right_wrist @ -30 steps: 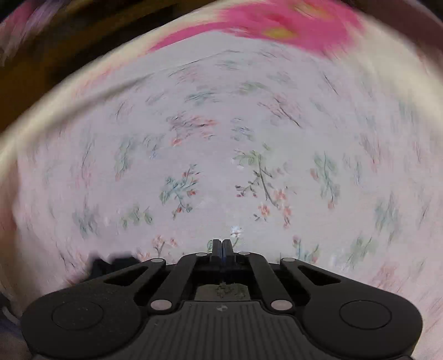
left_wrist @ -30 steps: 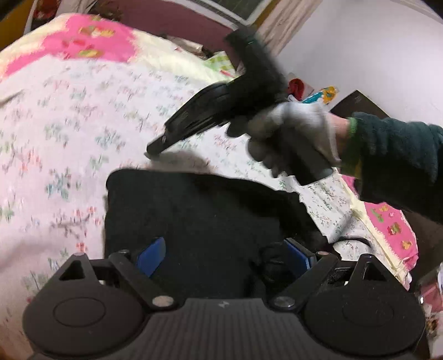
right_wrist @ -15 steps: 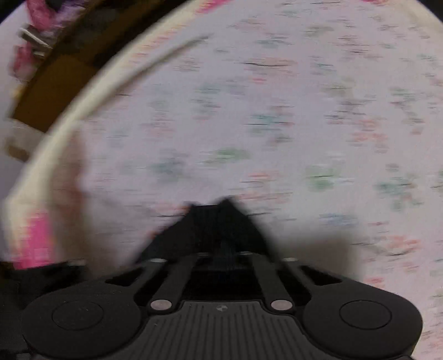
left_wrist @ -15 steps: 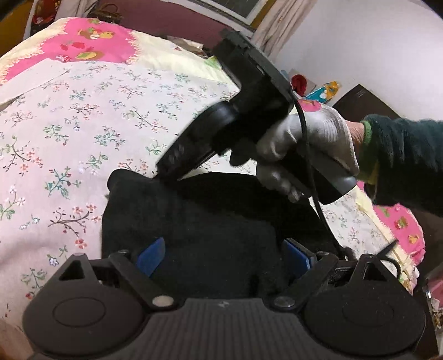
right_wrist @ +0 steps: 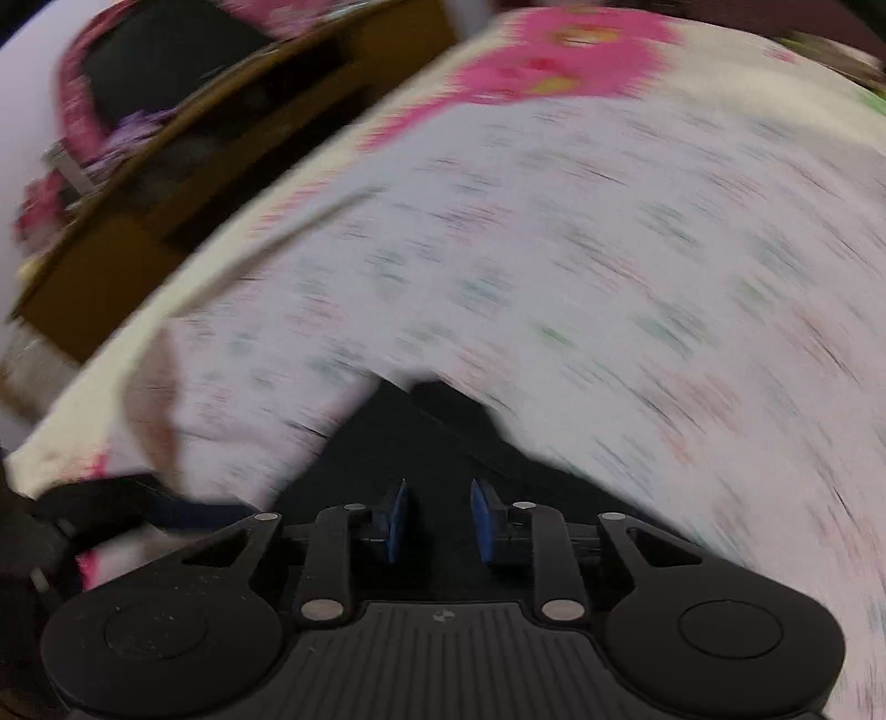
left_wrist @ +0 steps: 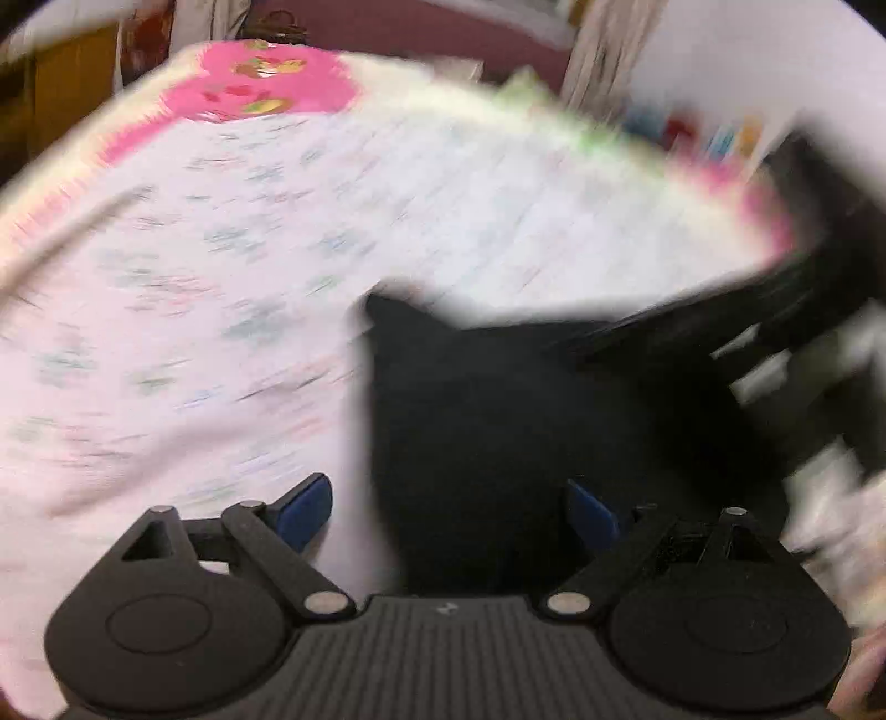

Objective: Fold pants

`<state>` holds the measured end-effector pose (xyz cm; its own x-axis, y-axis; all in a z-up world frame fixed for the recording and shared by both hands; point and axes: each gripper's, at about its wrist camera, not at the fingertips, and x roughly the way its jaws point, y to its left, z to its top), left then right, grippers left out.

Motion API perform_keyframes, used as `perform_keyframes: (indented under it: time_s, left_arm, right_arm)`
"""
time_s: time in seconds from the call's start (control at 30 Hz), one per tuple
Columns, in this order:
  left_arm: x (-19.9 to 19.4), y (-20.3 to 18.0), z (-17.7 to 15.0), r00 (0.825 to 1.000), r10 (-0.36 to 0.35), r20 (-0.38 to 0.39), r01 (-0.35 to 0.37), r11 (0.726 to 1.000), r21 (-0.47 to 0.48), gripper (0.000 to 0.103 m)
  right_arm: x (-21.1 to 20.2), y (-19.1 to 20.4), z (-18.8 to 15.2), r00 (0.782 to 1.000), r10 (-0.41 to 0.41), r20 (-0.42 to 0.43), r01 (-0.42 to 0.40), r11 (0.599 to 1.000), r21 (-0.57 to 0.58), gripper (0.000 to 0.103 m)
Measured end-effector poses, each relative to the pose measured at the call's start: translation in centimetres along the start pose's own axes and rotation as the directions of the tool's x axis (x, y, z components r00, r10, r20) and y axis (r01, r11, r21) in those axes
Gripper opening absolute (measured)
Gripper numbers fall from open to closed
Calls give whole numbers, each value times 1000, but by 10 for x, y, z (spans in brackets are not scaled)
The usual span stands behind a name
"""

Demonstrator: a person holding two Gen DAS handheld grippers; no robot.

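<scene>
The black pants (left_wrist: pixel 498 421) lie folded on the floral bedsheet (left_wrist: pixel 194 332), in the lower right of the blurred left wrist view. My left gripper (left_wrist: pixel 448 509) is open wide over their left edge, one blue pad over the sheet and the other over the cloth. A dark blur at the right edge is the other gripper's body (left_wrist: pixel 775 310). In the right wrist view my right gripper (right_wrist: pixel 437 520) hangs over a corner of the pants (right_wrist: pixel 421 432). Its blue pads stand apart, with black cloth showing in the gap.
The sheet (right_wrist: pixel 609 249) has a pink patterned border (right_wrist: pixel 554 50) at the far end. Brown wooden furniture (right_wrist: pixel 138 232) stands beyond the bed's left edge. A dark blurred object with a blue strip (right_wrist: pixel 127 504) sits at the lower left of the right wrist view.
The left view has swung, so the pants now sit right of centre. The right gripper went from above the pants to the right edge. Its pads, shut before, now stand apart.
</scene>
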<state>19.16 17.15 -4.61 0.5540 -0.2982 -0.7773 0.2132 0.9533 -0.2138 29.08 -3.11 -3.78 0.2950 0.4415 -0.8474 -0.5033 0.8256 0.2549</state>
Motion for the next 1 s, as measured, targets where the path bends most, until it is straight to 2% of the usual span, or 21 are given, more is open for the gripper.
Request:
perform_keyframes:
  time_s: [0.03, 0.1, 0.13, 0.23, 0.27, 0.3, 0.37, 0.43, 0.47, 0.53, 0.57, 0.63, 0.67, 0.7, 0.77, 0.83, 0.87, 0.9, 1.0]
  left_arm:
    - [-1, 3, -5, 1000, 11, -5, -11, 1000, 13, 99]
    - [-10, 13, -8, 1000, -14, -6, 13, 999, -49, 99]
    - [-14, 14, -8, 1000, 0, -2, 0, 998, -63, 99]
    - [-31, -2, -4, 994, 80, 74, -78, 996, -31, 97]
    - [-36, -9, -4, 989, 94, 111, -92, 996, -20, 97]
    - [-41, -19, -3, 984, 89, 153, -88, 996, -10, 97]
    - [-41, -38, -2, 976, 56, 211, -61, 998, 16, 97]
    - [-34, -61, -4, 969, 21, 247, -46, 995, 93, 97]
    - [-30, -69, -8, 970, -2, 244, -30, 992, 127, 97]
    - [-22, -82, -25, 977, -52, 208, 18, 986, 164, 97]
    - [-18, -85, -38, 983, -49, 178, 15, 982, 187, 97]
    - [-17, -91, -64, 985, 24, 170, -73, 955, 288, 96]
    - [-20, -92, -74, 982, 53, 183, -112, 938, 327, 96]
    - [-25, -93, -79, 978, 87, 189, -148, 931, 334, 96]
    - [-36, -88, -85, 973, 141, 181, -187, 945, 268, 96]
    - [-56, -83, -94, 972, 147, 184, -180, 968, 177, 96]
    - [-68, -83, -100, 972, 129, 195, -157, 978, 139, 96]
    - [-82, -87, -106, 970, 108, 218, -133, 986, 103, 96]
    - [-118, -112, -117, 956, 80, 283, -109, 990, 89, 96]
  right_arm:
    - [-6, -9, -9, 1000, -28, 7, 28, 999, 21, 0]
    - [-19, -30, -21, 998, -64, 2, 64, 995, 80, 0]
    - [-30, -35, -26, 997, -79, 9, 78, 992, 102, 0]
    - [-68, -14, -38, 987, -130, 98, 124, 990, 69, 1]
    - [-77, -6, -44, 980, -141, 141, 137, 990, 39, 13]
    - [-84, 7, -52, 974, -128, 186, 128, 992, 14, 21]
    - [-87, 20, -65, 964, -95, 247, 101, 995, -11, 22]
    - [-89, 34, -84, 936, -128, 327, 165, 983, -86, 22]
    - [-89, 34, -91, 938, -122, 325, 160, 983, -93, 24]
    - [-80, 25, -109, 960, -74, 272, 94, 994, -60, 21]
    - [-77, 21, -120, 964, -91, 251, 109, 992, -60, 20]
    - [-77, 10, -144, 959, -146, 242, 166, 984, -64, 6]
    - [-80, 3, -151, 959, -147, 243, 162, 986, -42, 0]
    - [-84, 0, -157, 956, -151, 252, 158, 987, -9, 0]
    - [-100, 3, -164, 941, -173, 290, 174, 984, 23, 0]
    - [-125, 17, -175, 914, -205, 349, 199, 979, 54, 1]
    - [-138, 23, -182, 903, -207, 375, 195, 978, 70, 21]
    - [-152, 32, -193, 885, -224, 408, 203, 975, 94, 30]
    - [-183, 60, -228, 844, -259, 470, 214, 965, 148, 31]
